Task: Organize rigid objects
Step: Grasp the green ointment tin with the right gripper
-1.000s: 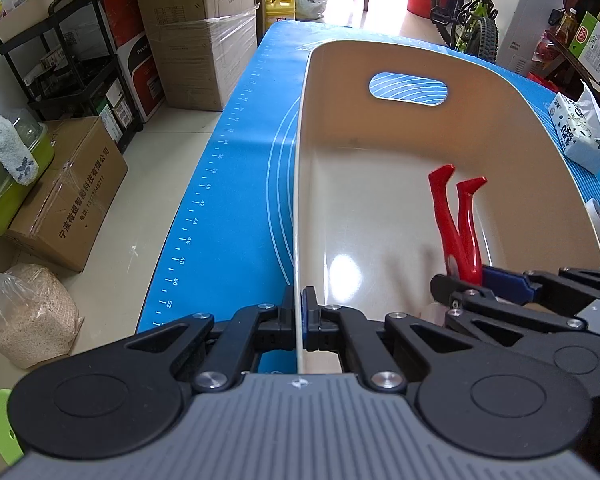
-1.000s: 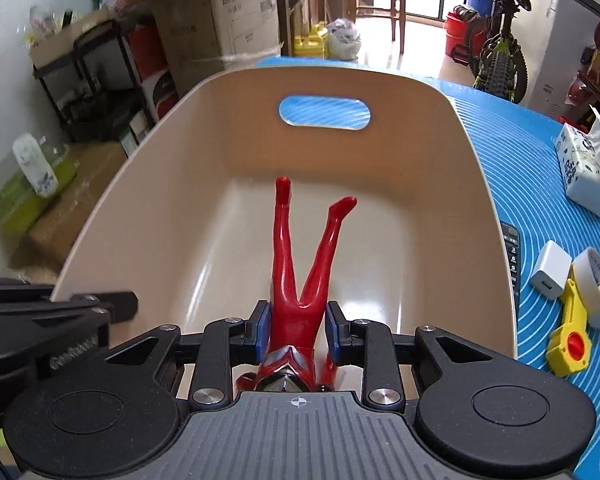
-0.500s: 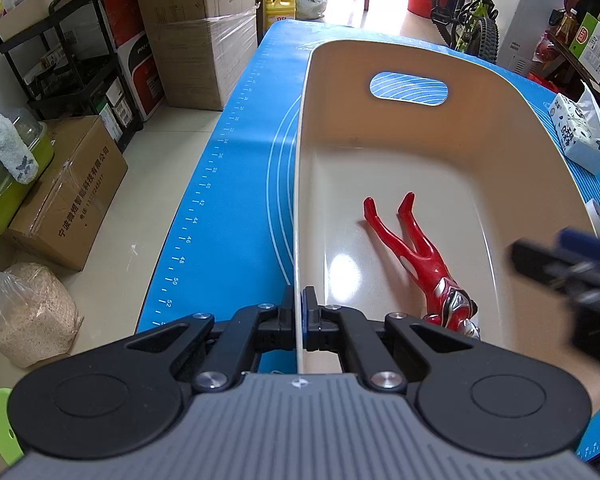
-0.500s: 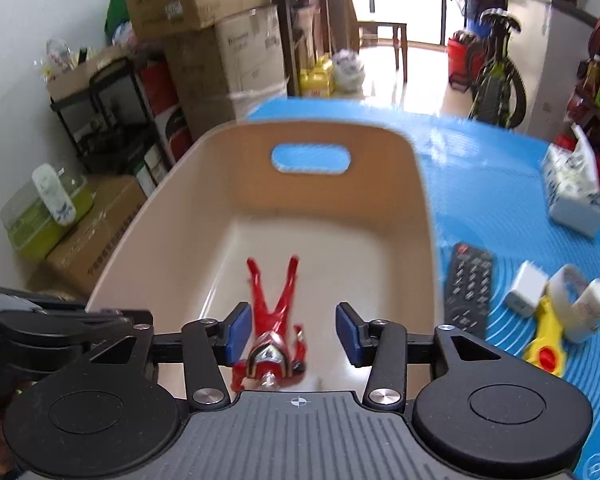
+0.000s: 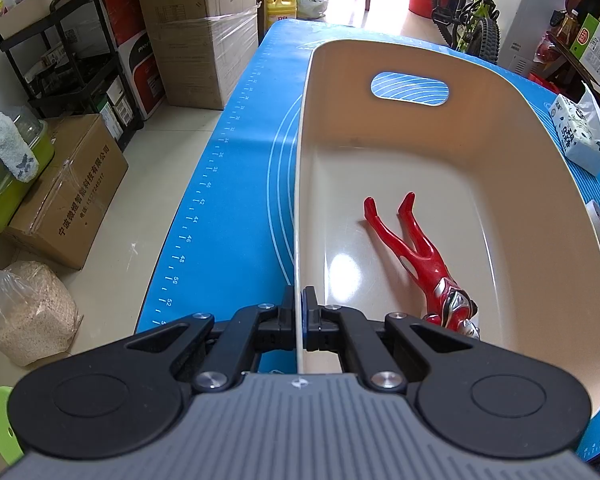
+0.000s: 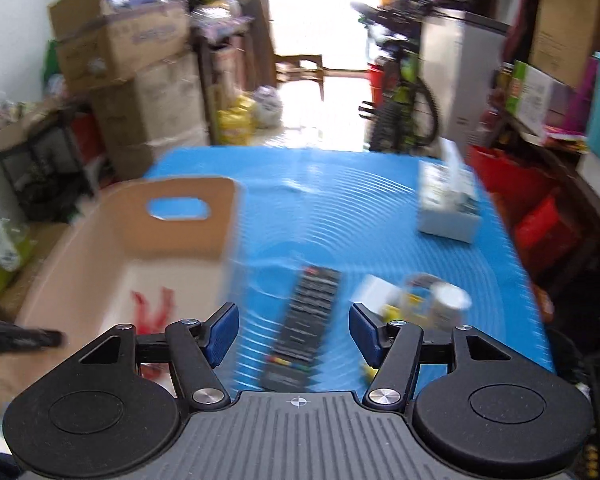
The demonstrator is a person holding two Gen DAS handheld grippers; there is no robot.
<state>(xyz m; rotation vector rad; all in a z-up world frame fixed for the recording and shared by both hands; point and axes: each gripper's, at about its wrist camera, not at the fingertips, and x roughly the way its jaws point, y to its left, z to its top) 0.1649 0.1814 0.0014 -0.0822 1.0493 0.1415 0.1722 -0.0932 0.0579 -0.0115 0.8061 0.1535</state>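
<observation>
Inside, a glossy red figurine [image 5: 416, 256] lies in the smooth beige bin [image 5: 540, 152].

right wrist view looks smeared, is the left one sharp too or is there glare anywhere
Right wrist view: heavy motion blur smears the remote, the beige bin and the room, while the open right gripper stays crisp. Left wrist view: sharp, with a bright glare patch on the bin floor beside the red figure; fisheye bends the blue mat edge.

Blue-matted table [image 6: 340, 216] with beige bin [image 5: 540, 184], remote [image 6: 304, 320], tissue box [image 6: 448, 208].
</observation>
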